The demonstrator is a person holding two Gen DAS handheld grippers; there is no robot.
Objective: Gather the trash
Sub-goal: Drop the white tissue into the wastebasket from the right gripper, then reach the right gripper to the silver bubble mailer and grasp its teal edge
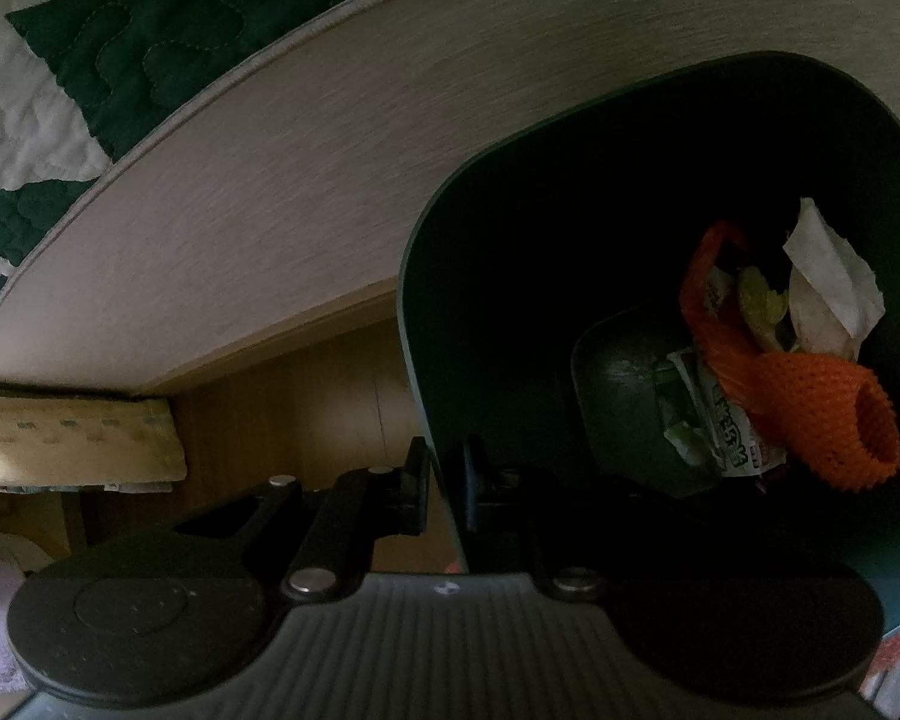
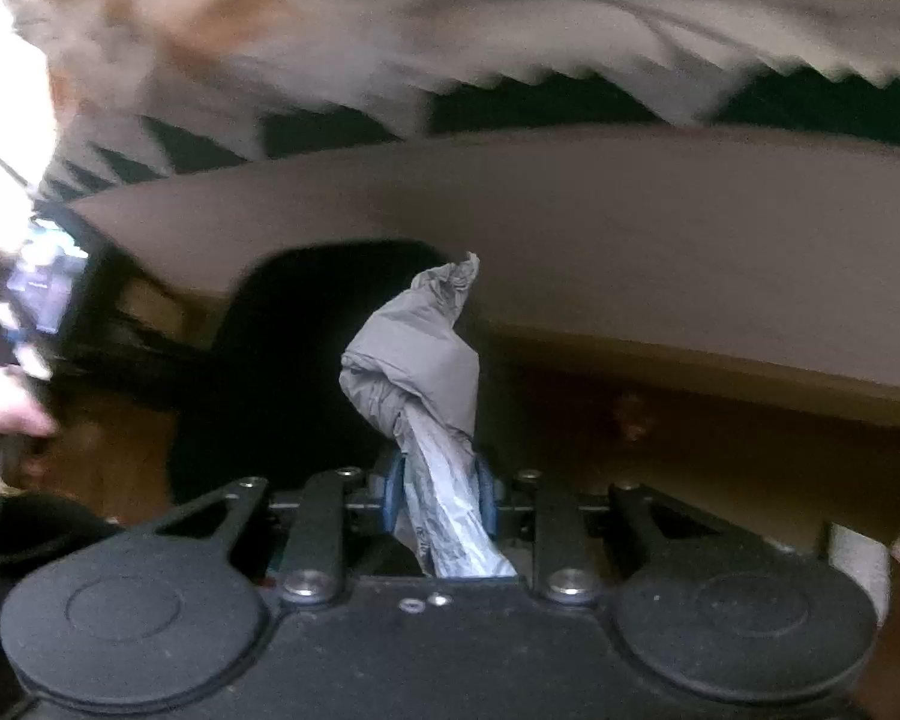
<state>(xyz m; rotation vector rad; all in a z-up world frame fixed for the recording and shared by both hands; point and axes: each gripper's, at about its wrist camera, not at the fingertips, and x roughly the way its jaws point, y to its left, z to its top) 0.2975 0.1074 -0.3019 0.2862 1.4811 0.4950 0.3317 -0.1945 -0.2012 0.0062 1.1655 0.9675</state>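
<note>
1. Left claw (image 1: 447, 480) is clenched on the rim of the dark green trash bin (image 1: 426, 276), lower centre of the left wrist view, one pad each side of the wall.
2. Inside the bin, right side of frame: orange net sleeve (image 1: 834, 414), orange plastic bag (image 1: 705, 294), white crumpled tissue (image 1: 834, 276), printed wrapper (image 1: 729, 426).
3. Bed w/ green-white quilt (image 1: 150, 48) fills the upper left, its pale side panel (image 1: 330, 150) curving behind the bin.
4. Right claw (image 2: 441, 495) is grasping a knotted grey plastic bag (image 2: 420, 360), centre of the right wrist view, knot poking up past the pads.
5. Background there is blurry; a hand (image 2: 0, 414) sits at the left edge.
</note>
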